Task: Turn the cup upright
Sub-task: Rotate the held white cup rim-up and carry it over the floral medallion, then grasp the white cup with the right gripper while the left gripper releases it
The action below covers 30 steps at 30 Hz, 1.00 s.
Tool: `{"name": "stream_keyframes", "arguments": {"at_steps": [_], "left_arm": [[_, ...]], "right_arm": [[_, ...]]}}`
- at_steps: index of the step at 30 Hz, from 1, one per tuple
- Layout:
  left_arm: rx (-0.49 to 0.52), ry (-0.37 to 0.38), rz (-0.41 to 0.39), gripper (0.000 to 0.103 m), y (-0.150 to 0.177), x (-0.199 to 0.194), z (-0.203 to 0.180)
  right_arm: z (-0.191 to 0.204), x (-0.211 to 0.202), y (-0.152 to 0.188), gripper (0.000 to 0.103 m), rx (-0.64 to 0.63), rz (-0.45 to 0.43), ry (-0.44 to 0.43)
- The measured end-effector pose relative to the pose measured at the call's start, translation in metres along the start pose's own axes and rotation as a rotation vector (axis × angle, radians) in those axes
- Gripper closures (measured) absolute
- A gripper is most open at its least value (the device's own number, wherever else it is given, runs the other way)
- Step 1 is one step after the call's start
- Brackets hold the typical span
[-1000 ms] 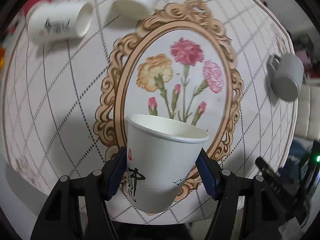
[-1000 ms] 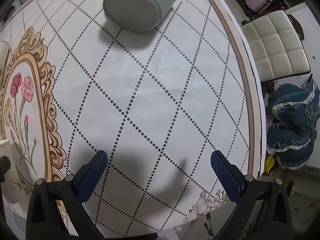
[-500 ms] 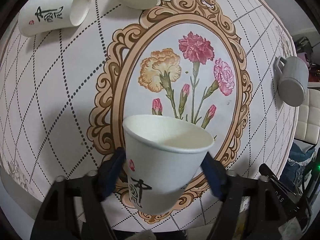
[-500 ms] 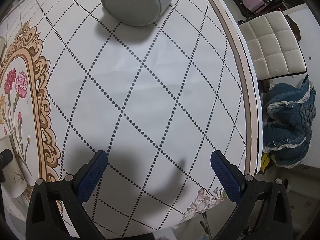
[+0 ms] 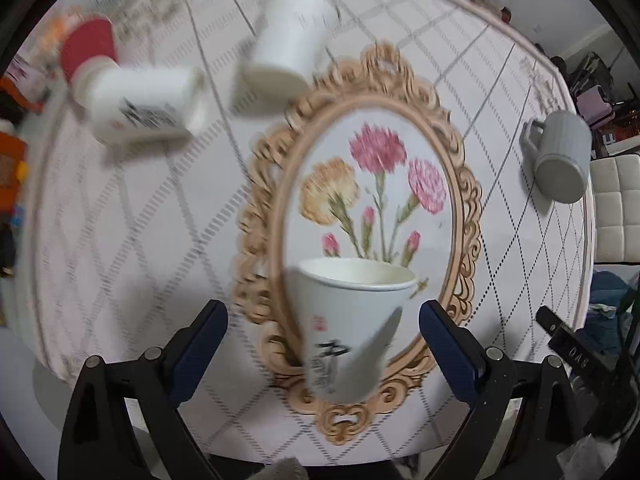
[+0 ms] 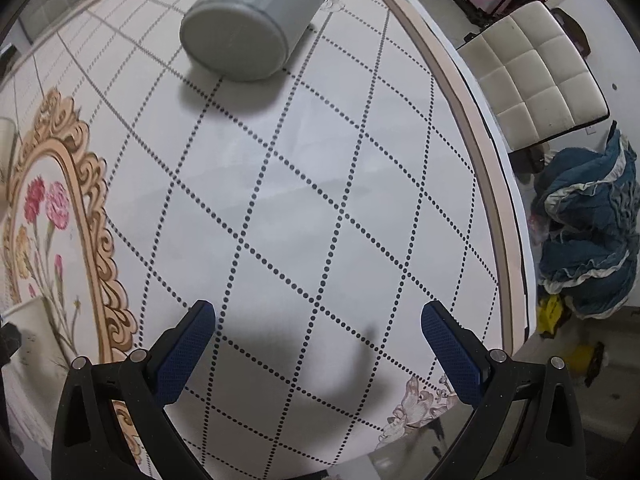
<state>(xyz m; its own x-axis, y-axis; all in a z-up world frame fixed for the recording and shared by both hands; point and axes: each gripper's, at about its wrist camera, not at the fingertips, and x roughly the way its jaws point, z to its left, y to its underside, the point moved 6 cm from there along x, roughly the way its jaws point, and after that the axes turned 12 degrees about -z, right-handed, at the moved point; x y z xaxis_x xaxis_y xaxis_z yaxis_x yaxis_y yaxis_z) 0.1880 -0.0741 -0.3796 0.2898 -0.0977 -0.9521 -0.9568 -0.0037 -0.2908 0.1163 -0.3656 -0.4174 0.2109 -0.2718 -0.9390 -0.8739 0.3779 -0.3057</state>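
A white paper cup [image 5: 352, 320] with black lettering stands upright, mouth up, on the flower print of the round table [image 5: 120, 208]. My left gripper [image 5: 323, 320] is open, its blue fingers spread wide on either side of the cup and clear of it. Two more white paper cups [image 5: 148, 104] [image 5: 288, 52] lie on their sides at the far left. A grey mug [image 5: 560, 156] lies on its side at the right; it also shows in the right wrist view [image 6: 252, 20]. My right gripper [image 6: 318, 320] is open and empty above the table. The upright cup's edge shows at the left there [image 6: 28, 332].
A red-capped container [image 5: 86, 50] stands at the far left edge. A white padded chair [image 6: 536, 76] and a heap of blue cloth [image 6: 588, 232] lie beyond the table's right rim [image 6: 496, 184].
My left gripper has opened and let go of the cup, which now stands on the table. The left view has pulled back and is blurred. The right gripper has barely moved.
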Motion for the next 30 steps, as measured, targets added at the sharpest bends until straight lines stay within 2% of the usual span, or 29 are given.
{"name": "stream_keyframes", "arguments": {"at_steps": [4, 5, 8, 11, 16, 20, 25, 30], "left_arm": [[0.07, -0.096, -0.113, 0.005, -0.004, -0.033, 0.028], [0.086, -0.126, -0.134, 0.005, 0.005, -0.045, 0.041], [0.103, -0.212, -0.172, 0.005, 0.01, -0.058, 0.066], [0.095, -0.263, -0.175, 0.005, 0.021, -0.061, 0.088], [0.041, -0.289, -0.153, 0.005, 0.037, -0.05, 0.125], [0.024, -0.309, -0.155, 0.005, 0.045, -0.04, 0.14], [0.037, -0.305, -0.14, 0.002, 0.05, -0.029, 0.153], [0.056, -0.29, -0.128, 0.0, 0.05, -0.019, 0.159]], "right_arm": [[0.007, -0.015, -0.002, 0.0, 0.016, -0.049, -0.061], [0.012, -0.019, -0.001, 0.0, 0.014, -0.052, -0.074], [0.031, -0.037, 0.004, 0.0, -0.014, -0.05, -0.128], [0.064, -0.053, 0.012, 0.0, -0.065, -0.031, -0.18], [0.128, -0.076, 0.027, 0.003, -0.183, -0.03, -0.236], [0.171, -0.081, 0.036, 0.011, -0.241, -0.016, -0.257], [0.201, -0.081, 0.041, 0.018, -0.274, -0.001, -0.256], [0.219, -0.073, 0.045, 0.02, -0.283, 0.044, -0.256]]}}
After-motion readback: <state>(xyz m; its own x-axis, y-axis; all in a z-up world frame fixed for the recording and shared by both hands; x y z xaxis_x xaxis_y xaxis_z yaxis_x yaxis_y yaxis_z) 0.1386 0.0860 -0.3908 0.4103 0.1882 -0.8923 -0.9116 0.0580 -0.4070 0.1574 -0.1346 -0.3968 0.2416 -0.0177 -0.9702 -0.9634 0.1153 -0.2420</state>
